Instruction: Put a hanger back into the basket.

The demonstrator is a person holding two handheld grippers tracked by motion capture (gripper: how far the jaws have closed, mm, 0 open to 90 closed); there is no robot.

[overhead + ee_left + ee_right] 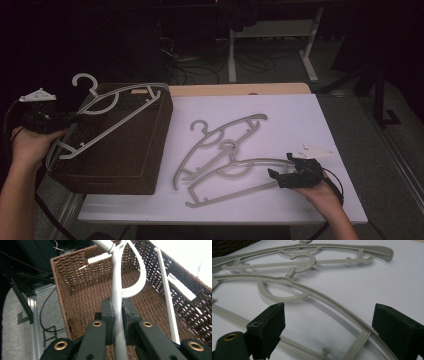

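Observation:
A grey plastic hanger (120, 120) lies slanted across the top of a brown wicker basket (130, 160), its hook past the basket's far left corner. My left gripper (75, 118) is shut on its thin bar (117, 322), above the basket's open inside (75, 272). Two more grey hangers lie overlapping on the white table (300, 120): a far hanger (235, 124) and a near hanger (250, 161). My right gripper (281, 166) stands open at the near hanger's right end. The hanger's curved arm (342, 312) passes between the pads (269, 325) without touching them.
The basket stands on the table's left edge and overhangs the floor side. Dark floor, cables and white frame legs (232, 55) lie beyond the table's far edge. Bare tabletop stretches to the right of the hangers.

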